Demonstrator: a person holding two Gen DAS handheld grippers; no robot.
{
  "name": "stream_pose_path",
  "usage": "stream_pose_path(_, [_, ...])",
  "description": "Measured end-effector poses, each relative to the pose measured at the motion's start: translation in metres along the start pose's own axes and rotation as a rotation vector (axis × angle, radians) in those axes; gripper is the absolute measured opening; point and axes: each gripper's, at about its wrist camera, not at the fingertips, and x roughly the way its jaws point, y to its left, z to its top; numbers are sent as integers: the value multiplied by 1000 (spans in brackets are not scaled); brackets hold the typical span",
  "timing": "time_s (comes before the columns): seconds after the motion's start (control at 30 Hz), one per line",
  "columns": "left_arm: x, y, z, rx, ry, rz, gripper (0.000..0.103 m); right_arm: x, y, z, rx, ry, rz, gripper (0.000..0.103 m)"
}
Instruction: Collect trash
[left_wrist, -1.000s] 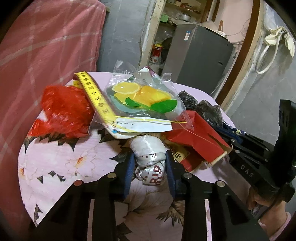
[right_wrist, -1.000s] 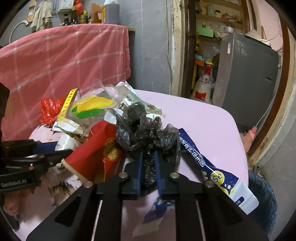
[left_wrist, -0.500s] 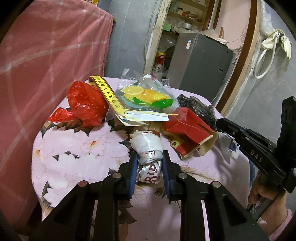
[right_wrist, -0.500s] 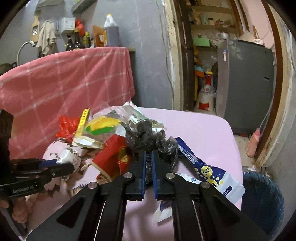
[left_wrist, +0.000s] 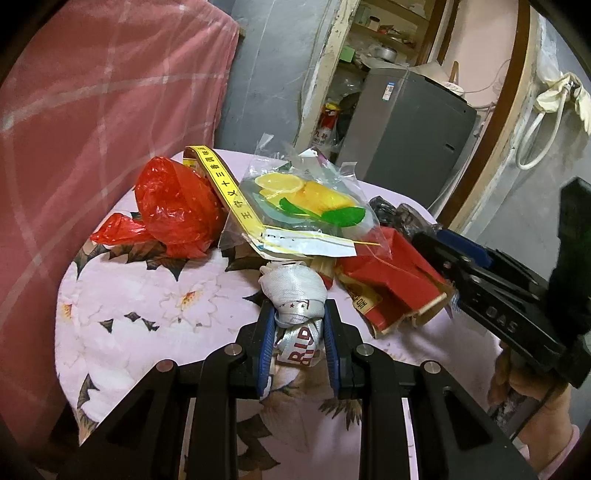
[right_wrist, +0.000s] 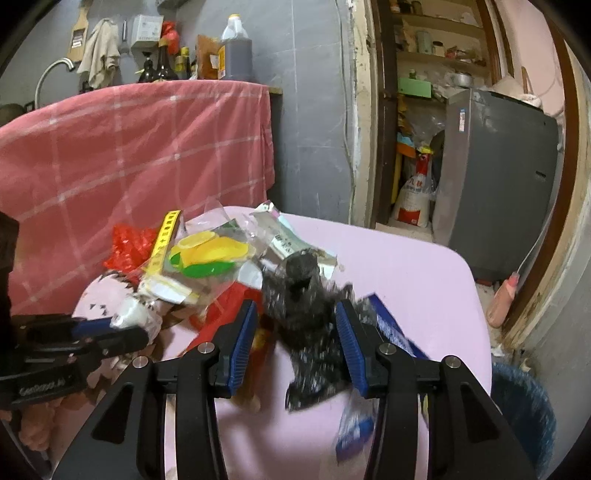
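Each wrist camera looks forward along its own fingers, close and low over the table (left_wrist: 122, 321). Both share the trash pile (left_wrist: 306, 206) (right_wrist: 207, 254) toward 12 o'clock; the other gripper enters at 3 and at 9 o'clock.

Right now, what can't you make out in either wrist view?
- Right wrist: black plastic bag between the open right gripper fingers is motion-blurred; contact unclear.
- Right wrist: blue bin cut by the frame edge; contents hidden.
- Left wrist: white wrapper lettering cut off by left gripper fingers.
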Motion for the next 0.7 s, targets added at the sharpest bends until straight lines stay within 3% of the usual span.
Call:
stream_pose_path(0.13, [-1, -1, -2, 0, 1, -9, 21, 14, -3, 3, 8, 26, 8, 38])
stream_pose_path(0.17, [-2, -1, -2, 2, 0, -11, 21, 14, -3, 3, 8, 30, 12, 28])
stream_pose_path(0.27, [-4, -3, -1, 8, -5, -14, 21, 14, -1, 3, 6, 31, 18, 11])
stream_pose_path(0.43, [-16, -10, -3, 24, -44, -12, 21, 3, 0, 1, 17, -3, 36, 5])
stream_pose_path(0.7, [-38, -30, -3, 38, -115, -14, 21, -38, -11, 5, 58, -136, 54, 3])
